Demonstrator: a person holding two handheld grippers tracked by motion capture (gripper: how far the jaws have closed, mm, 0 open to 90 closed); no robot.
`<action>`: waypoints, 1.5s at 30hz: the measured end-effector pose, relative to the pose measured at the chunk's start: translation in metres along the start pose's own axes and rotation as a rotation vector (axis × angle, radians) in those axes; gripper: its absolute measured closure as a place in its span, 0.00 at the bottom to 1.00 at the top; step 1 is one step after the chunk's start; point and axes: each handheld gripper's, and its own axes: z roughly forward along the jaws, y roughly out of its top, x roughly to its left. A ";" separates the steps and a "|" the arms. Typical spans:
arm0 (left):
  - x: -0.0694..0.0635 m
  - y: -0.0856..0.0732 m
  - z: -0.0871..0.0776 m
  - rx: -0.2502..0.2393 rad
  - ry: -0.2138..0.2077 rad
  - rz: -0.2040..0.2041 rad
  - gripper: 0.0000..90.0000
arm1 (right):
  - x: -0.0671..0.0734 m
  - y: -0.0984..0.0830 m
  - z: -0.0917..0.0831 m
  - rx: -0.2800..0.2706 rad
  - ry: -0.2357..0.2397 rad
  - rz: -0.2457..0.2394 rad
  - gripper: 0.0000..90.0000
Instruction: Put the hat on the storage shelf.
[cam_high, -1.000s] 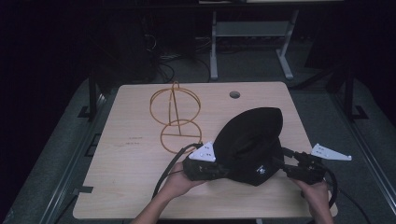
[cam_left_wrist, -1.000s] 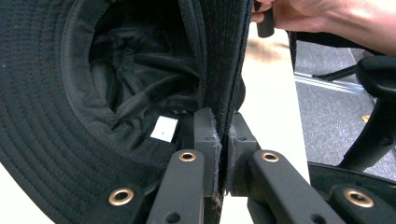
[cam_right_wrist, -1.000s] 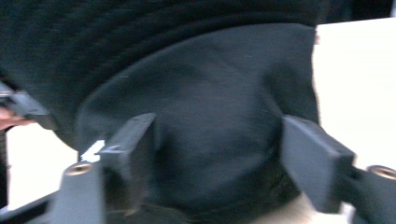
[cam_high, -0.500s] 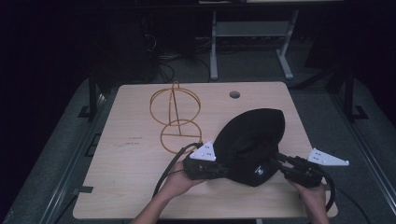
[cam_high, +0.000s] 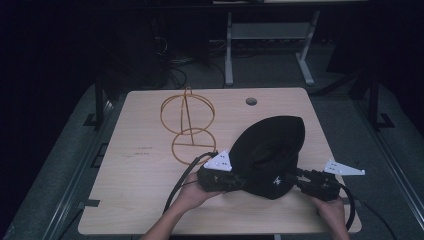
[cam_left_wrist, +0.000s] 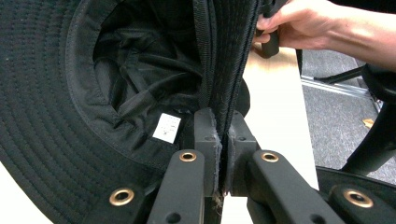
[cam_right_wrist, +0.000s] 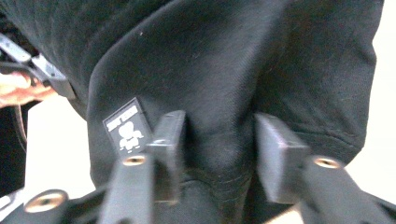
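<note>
A black brimmed hat (cam_high: 270, 150) lies on the wooden table (cam_high: 140, 190), toward its near right. My left gripper (cam_high: 235, 182) is shut on the hat's near-left edge. In the left gripper view its jaws (cam_left_wrist: 223, 140) pinch the folded brim, and the hat's inside (cam_left_wrist: 70, 93) with a white label lies to the left. My right gripper (cam_high: 295, 179) is at the near-right edge. Its jaws (cam_right_wrist: 217, 140) have just been closing, and a fold of the hat's fabric (cam_right_wrist: 233, 60) fills the gap between them, touching both pads beside a small logo patch (cam_right_wrist: 127, 126).
An orange wire hat stand (cam_high: 187, 125) stands left of the hat, toward the table's middle. A round cable hole (cam_high: 251, 101) sits near the far edge. A metal frame and cables lie on the dark floor beyond. The person's other hand (cam_left_wrist: 303, 23) appears in the left gripper view.
The right gripper has edged left against the hat and its jaws have narrowed around the fabric. The left gripper and the hat have stayed put.
</note>
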 end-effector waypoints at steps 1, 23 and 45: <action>0.000 0.000 0.000 0.002 0.003 0.003 0.95 | 0.001 0.000 0.001 -0.004 -0.005 -0.009 0.75; -0.006 0.002 -0.015 0.034 0.089 0.019 0.72 | 0.027 0.019 -0.015 -0.062 -0.088 -0.163 0.97; -0.011 -0.018 -0.045 0.062 0.149 0.019 0.56 | 0.045 0.060 -0.023 -0.067 -0.113 -0.239 0.97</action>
